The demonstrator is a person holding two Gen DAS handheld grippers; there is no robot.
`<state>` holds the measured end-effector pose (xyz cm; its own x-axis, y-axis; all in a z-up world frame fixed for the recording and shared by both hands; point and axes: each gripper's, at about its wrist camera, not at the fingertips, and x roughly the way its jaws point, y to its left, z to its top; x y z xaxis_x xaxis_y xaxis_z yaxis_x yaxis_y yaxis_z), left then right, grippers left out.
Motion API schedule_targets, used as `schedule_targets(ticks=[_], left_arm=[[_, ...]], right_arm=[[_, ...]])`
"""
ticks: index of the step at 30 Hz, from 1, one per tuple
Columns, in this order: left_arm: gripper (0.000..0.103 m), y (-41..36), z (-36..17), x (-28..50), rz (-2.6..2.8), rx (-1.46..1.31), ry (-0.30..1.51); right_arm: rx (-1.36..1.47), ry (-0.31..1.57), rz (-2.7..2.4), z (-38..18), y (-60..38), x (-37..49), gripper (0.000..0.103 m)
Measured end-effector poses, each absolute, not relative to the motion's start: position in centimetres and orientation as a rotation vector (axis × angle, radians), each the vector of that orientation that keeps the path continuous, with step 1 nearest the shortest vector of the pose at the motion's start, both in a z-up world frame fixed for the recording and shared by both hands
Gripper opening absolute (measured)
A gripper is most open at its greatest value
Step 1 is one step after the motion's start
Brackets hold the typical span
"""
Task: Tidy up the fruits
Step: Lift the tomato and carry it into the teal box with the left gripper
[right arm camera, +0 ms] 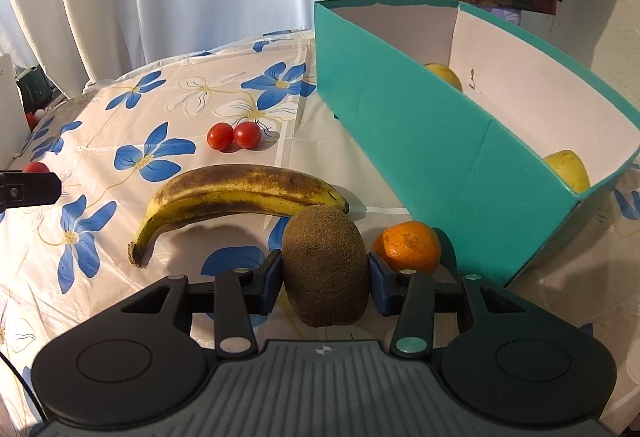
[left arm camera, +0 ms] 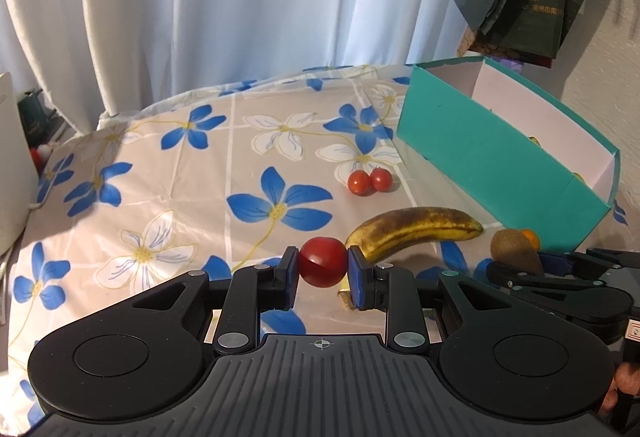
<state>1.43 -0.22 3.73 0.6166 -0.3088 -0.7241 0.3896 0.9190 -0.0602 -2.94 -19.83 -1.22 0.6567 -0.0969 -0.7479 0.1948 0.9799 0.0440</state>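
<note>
The left gripper [left arm camera: 323, 269] was clamped on a red tomato [left arm camera: 322, 261], both blue pads pressed flat against its sides, the fruit sitting right at the fingertips and above the floral tablecloth [left arm camera: 160, 173]. Over on the other side, the right gripper [right arm camera: 326, 277] had a brown kiwi [right arm camera: 325, 265] squeezed between its pads, the kiwi standing on end, its top poking well beyond the fingertips and its bottom hanging below them.

Just behind the kiwi lay a spotted banana [right arm camera: 240, 193], its tip touching or nearly touching the kiwi's top from this angle. An orange [right arm camera: 408, 247] sat just right of the right gripper's right finger, close against the teal box [right arm camera: 400, 125]. Two cherry tomatoes [right arm camera: 234, 135] rested side by side, touching, farther back on the cloth, well apart from both grippers.

Inside the box, two yellow fruits showed: one [right arm camera: 444, 75] near the far corner, another [right arm camera: 568, 169] at the near end. From the left wrist view, the banana lay just beyond the held tomato, and the right gripper with its kiwi showed at the right edge.
</note>
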Motion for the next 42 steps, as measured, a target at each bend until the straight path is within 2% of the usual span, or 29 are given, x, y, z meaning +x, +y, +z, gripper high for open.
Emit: schedule_targets(ticks=[12, 23, 30, 42], left_arm=[[0.029, -4.7, 6.9, 0.9, -0.547, 0.146, 0.752], [0.029, -12.8, 10.3, 2.8, -0.624, 0.210, 0.673], [0.029, -18.1, 9.8, 5.1, -0.649, 0.227, 0.673], [0.029, -25.7, 5.0, 6.5, -0.683, 0.278, 0.692]], right_arm=[[0.162, 0.716, -0.255, 3.8, -21.3, -9.8, 0.044], [0.207, 0.672, -0.378, 4.8, -23.2, -13.5, 0.044], [0.212, 0.656, -0.429, 5.2, -23.9, -14.7, 0.044], [0.205, 0.667, -0.515, 5.6, -25.1, -16.1, 0.044]])
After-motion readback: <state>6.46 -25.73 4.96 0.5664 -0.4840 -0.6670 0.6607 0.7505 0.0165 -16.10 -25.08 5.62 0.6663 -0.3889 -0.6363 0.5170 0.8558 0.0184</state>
